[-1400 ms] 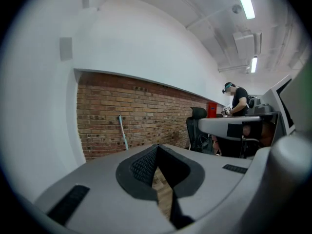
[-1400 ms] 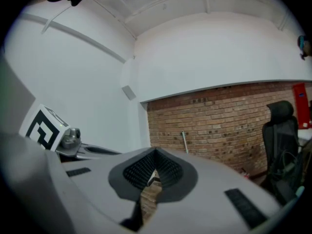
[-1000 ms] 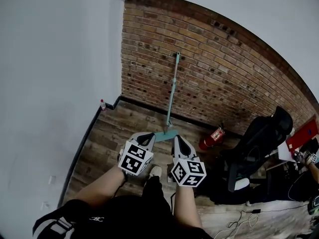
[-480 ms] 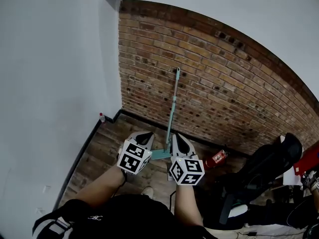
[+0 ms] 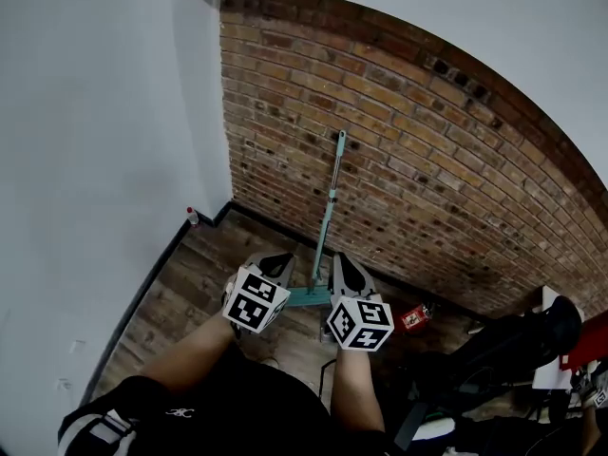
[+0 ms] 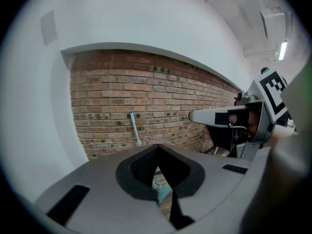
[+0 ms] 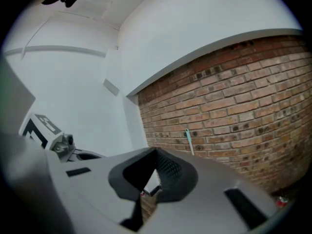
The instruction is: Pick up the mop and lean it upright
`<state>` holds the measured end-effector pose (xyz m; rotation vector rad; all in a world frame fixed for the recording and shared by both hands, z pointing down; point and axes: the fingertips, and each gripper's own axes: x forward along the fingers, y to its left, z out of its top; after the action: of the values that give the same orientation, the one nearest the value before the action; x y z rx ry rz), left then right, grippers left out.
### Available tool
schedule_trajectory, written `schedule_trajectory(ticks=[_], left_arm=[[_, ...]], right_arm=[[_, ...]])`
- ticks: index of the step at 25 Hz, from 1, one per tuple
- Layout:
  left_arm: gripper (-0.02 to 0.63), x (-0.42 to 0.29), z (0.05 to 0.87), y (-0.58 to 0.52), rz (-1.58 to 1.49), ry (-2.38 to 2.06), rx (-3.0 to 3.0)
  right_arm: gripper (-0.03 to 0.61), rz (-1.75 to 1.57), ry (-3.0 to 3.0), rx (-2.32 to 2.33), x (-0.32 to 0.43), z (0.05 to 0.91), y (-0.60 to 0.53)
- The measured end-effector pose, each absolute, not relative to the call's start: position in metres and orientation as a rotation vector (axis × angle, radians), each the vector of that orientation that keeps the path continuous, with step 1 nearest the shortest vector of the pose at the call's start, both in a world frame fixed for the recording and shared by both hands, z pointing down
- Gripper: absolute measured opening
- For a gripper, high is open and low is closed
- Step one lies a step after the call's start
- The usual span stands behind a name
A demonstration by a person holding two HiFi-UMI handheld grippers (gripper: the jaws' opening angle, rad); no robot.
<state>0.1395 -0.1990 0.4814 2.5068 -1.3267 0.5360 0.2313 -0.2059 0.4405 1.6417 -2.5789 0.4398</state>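
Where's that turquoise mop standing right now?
In the head view the mop stands near the centre, its handle leaning against the brick wall and its head on the wooden floor, left of the red fire extinguisher.

one mop (image 5: pixel 329 212) is showing in the room. two grippers are showing, the left gripper (image 5: pixel 276 260) and the right gripper (image 5: pixel 341 262). one small bottle (image 5: pixel 193 216) is standing in the corner. one red fire extinguisher (image 5: pixel 412 317) is lying on the floor (image 5: pixel 180 288). one black office chair (image 5: pixel 518 340) is sitting at the right edge.
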Motion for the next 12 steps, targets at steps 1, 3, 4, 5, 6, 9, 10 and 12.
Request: schedule_trajectory(ticks=[1,3,4,5,6,9,10,12], left_arm=[[-0.008,0.139,0.484,-0.204,0.544,-1.329,2.500],[-0.008,0.139,0.488,-0.217,0.545,-1.339,2.487],[-0.008,0.140,0.488,-0.224,0.535,-1.342,2.484],[-0.008,0.142,0.488,-0.231,0.525,-1.344,2.483],[-0.008,0.143,0.489,-0.238,0.518,-1.343,2.483],[-0.008,0.147,0.493,-0.263,0.504,-1.332,2.477],[-0.008,0.148,0.496,-0.273,0.497,-1.323,2.477],[-0.008,0.151,0.499,-0.295,0.482,-1.296,2.489]], right_arm=[[0.014,0.439,-2.581,1.633,0.231,0.443,-0.210],[0.014,0.430,-2.571,1.615,0.232,0.449,-0.218],[0.014,0.433,-2.561,1.611,0.233,0.453,-0.224],[0.014,0.440,-2.554,1.609,0.235,0.456,-0.229],[0.014,0.446,-2.548,1.609,0.237,0.457,-0.235],[0.014,0.434,-2.514,1.630,0.244,0.461,-0.258],[0.014,0.426,-2.499,1.640,0.246,0.463,-0.268],[0.014,0.405,-2.475,1.656,0.248,0.466,-0.287]])
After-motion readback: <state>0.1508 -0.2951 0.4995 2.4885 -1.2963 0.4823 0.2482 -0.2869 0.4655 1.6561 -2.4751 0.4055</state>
